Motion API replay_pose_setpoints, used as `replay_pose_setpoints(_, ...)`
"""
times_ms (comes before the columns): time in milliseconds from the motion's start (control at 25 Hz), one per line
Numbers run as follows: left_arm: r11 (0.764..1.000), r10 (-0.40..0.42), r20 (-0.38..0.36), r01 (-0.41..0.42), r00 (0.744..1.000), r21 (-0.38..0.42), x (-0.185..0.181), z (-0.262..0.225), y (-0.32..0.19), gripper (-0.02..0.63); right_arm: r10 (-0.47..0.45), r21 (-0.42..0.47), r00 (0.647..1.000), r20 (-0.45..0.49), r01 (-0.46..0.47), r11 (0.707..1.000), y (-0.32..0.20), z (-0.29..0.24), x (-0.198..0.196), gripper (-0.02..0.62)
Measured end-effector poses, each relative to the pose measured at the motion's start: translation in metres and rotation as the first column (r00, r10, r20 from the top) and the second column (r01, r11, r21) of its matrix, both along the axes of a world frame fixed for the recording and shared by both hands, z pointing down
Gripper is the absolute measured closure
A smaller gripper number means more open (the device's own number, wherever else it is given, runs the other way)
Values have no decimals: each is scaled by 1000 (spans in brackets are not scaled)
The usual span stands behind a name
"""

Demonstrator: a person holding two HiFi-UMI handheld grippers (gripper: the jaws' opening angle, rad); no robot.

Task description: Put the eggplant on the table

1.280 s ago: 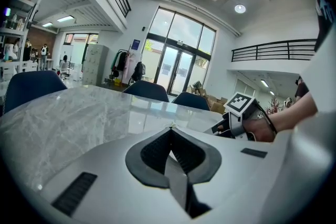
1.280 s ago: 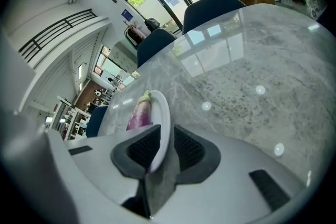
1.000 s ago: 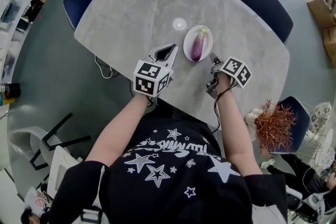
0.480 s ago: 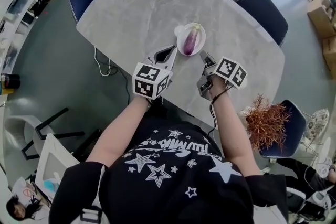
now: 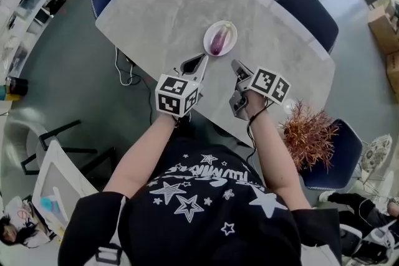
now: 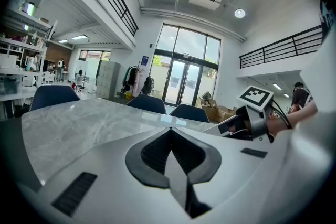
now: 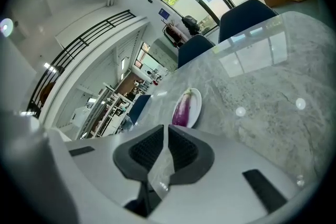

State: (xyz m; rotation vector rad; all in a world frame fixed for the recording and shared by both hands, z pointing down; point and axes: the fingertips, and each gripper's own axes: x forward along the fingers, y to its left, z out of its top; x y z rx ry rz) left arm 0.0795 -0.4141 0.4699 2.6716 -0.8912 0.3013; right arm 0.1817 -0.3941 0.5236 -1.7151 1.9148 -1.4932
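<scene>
Head view first: seeing eggplant (image 5: 217,42) lying on plate (image 5: 229,30), mid-bench (image 5: 149,3), somewhat toward the near edge. Not on the bench surface itself, so counting the task as not done yet. Reading left claw (image 5: 201,61) as pressed together, nothing between. Same for right claw (image 5: 235,65), bar a thin slit, empty. Held over the near edge, just short of the plate.

Risks, as judgement:
- Need to spread a claw before reaching in, else likely to shove eggplant or plate rather than grip.
- Could slip on smooth, rounded skin if pinched off-centre.
- Could drag or tip the plate if snagged on its rim.

Right gripper view: puts eggplant dead ahead past the claw, lengthwise on the plate, far clearer than from above. Left gripper view: misses eggplant and plate altogether, catches only bare bench, chairs (image 6: 147,104) and the right claw off to one side.
</scene>
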Motion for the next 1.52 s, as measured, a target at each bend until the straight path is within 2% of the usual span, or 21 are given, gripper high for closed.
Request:
replay_pose_setpoints(320, 995, -94, -19, 95, 995, 37, -1, -27, 57, 598, -105, 41, 994, 4, 105, 994, 48, -25, -7, 561)
replay_pose_setpoints(680, 978, -197, -40, 199, 980, 54, -14, -41, 124, 598, -212, 41, 977, 21, 211, 977, 109, -29, -23, 586)
replay_pose_setpoints(960, 962, -264, -37, 266, 964, 66, -44, -45, 173, 598, -283, 62, 959, 28, 281, 958, 151, -34, -55, 588)
replay_pose_setpoints(1520, 956, -282, -21, 282, 959, 78, -68, -49, 231, 598, -315, 65, 949, 31, 313, 948, 204, -34, -78, 588)
